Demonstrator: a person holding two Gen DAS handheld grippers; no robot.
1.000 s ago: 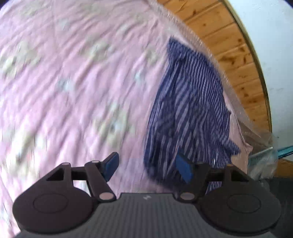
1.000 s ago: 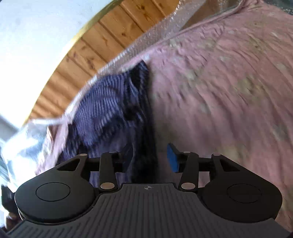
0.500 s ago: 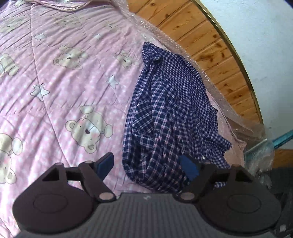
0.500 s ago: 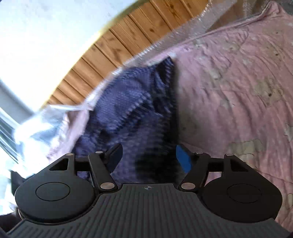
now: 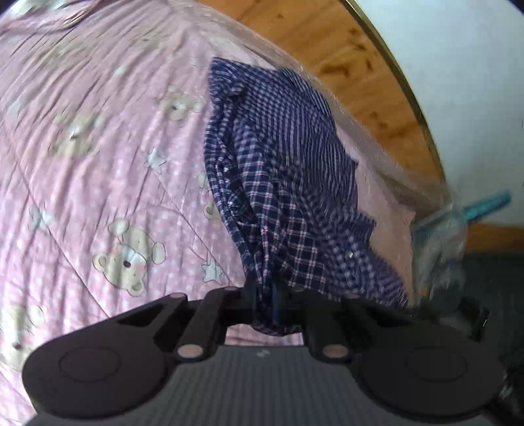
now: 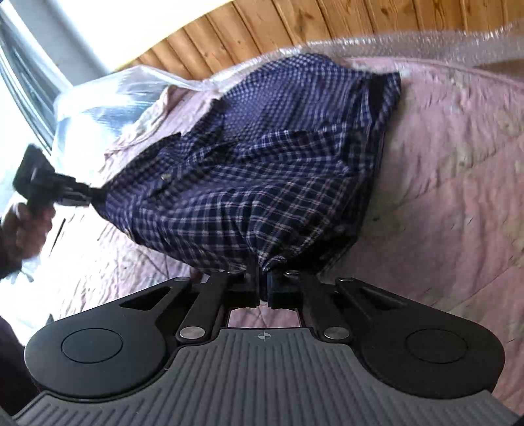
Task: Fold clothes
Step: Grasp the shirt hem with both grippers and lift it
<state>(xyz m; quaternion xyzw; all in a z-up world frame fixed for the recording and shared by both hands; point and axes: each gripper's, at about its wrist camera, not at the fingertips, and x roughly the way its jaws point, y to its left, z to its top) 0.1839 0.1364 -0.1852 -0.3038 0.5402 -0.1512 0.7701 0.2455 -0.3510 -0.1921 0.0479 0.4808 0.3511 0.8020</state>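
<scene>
A navy plaid shirt (image 5: 288,183) lies bunched on a pink teddy-bear quilt (image 5: 98,170) near the bed's far edge. My left gripper (image 5: 270,304) is shut on a fold of the shirt's near edge. In the right wrist view my right gripper (image 6: 263,278) is shut on another bunched edge of the same shirt (image 6: 262,183). The left gripper (image 6: 88,196) also shows there at the left, held by a hand, pinching the shirt's opposite end. The shirt is lifted and stretched between the two grippers.
A wooden slat wall (image 6: 294,29) runs behind the bed, with clear bubble wrap (image 6: 425,36) along the quilt's far edge. A clear plastic bag (image 6: 108,95) lies at the bed's corner by a bright window. A teal object (image 5: 488,204) sits by the white wall.
Both grippers were open above the shirt. They have now closed on its edges, one at each end, and the shirt is pulled up off the quilt.
</scene>
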